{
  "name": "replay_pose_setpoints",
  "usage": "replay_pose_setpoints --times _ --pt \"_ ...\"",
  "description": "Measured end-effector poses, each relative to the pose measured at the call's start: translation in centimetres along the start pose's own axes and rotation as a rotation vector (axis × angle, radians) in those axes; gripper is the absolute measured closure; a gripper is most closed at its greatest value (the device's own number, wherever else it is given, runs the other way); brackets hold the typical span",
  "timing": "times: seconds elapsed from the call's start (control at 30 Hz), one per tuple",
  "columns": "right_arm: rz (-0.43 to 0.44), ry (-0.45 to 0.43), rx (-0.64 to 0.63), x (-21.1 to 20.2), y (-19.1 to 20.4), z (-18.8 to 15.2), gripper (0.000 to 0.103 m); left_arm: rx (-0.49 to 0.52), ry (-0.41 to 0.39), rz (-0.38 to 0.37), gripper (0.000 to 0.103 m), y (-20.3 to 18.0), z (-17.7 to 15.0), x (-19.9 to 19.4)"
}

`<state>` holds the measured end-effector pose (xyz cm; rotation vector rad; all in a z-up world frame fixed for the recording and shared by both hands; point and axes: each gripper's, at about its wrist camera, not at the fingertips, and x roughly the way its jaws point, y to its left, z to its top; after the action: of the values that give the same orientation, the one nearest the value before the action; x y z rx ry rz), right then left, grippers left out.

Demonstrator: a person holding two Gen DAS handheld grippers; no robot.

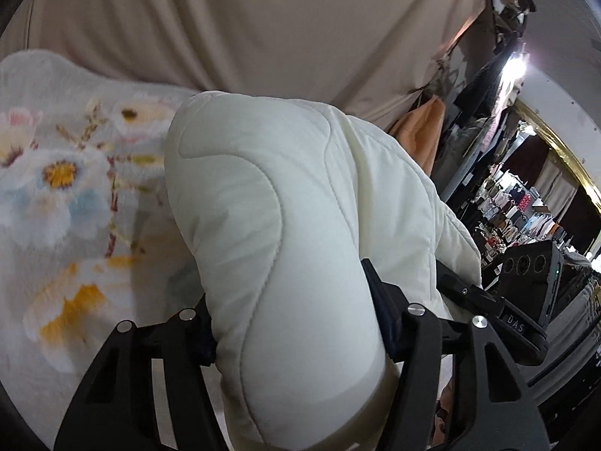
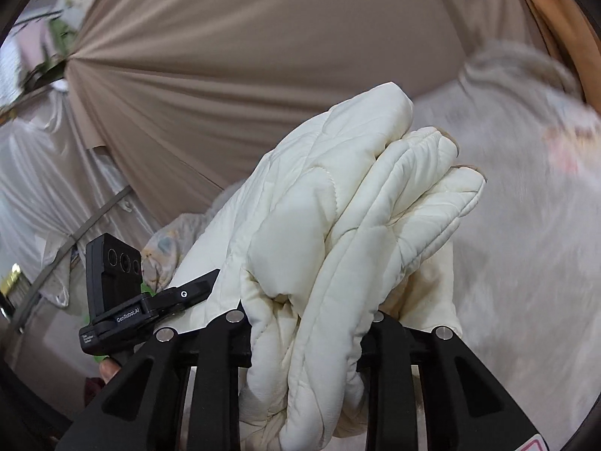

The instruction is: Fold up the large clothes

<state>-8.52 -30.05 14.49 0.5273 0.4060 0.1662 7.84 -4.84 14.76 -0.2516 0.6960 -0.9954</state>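
Filling the lower middle of the left wrist view, the left gripper (image 1: 296, 323) has its two black fingers pressed against either side of a thick fold of a cream quilted jacket (image 1: 285, 225), so it is clamped on the padded cloth. The jacket bulges upward from the fingers toward the center of the frame, with curved stitch lines across its surface. At the right edge of that bundle, the other gripper's black body shows, tight against the same cloth.

In the right wrist view, the right gripper (image 2: 304, 330) sits at the bottom center, and its fingers are also closed on the jacket (image 2: 338, 218), gripping several bunched layers that rise toward the upper right. At lower left of this view the left gripper's camera block pokes in beside the cloth.

Behind the jacket in the left view, a fluffy white blanket (image 1: 67, 188) with yellow, blue and pink flowers spreads across the left side. A beige curtain (image 1: 244, 26) covers the top of both views. Far right in the left view, cluttered shelves (image 1: 526, 206) stand under a bright light.
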Motion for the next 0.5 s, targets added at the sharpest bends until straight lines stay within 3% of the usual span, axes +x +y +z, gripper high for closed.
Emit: replay_pose_setpoints --times 0.17,0.33,0.43,0.5 --pt "0.092 -0.155 -0.151 -2.0 5.0 4.4 0.076 0.150 -0.204 -0.021 0.044 -3.0 3.6 -6.0" --pt "0.204 -0.287 -0.284 -1.3 9.2 8.3 0.075 0.275 -0.409 0.002 0.043 -3.9 7.2 -10.8" --pt "0.250 -0.318 -0.327 1.0 10.8 10.1 0.073 0.310 -0.475 0.027 0.041 -2.7 9.2 -12.0" --pt "0.266 -0.288 -0.310 4.0 10.7 10.9 0.071 0.322 -0.495 0.060 0.039 -0.9 10.1 -11.5"
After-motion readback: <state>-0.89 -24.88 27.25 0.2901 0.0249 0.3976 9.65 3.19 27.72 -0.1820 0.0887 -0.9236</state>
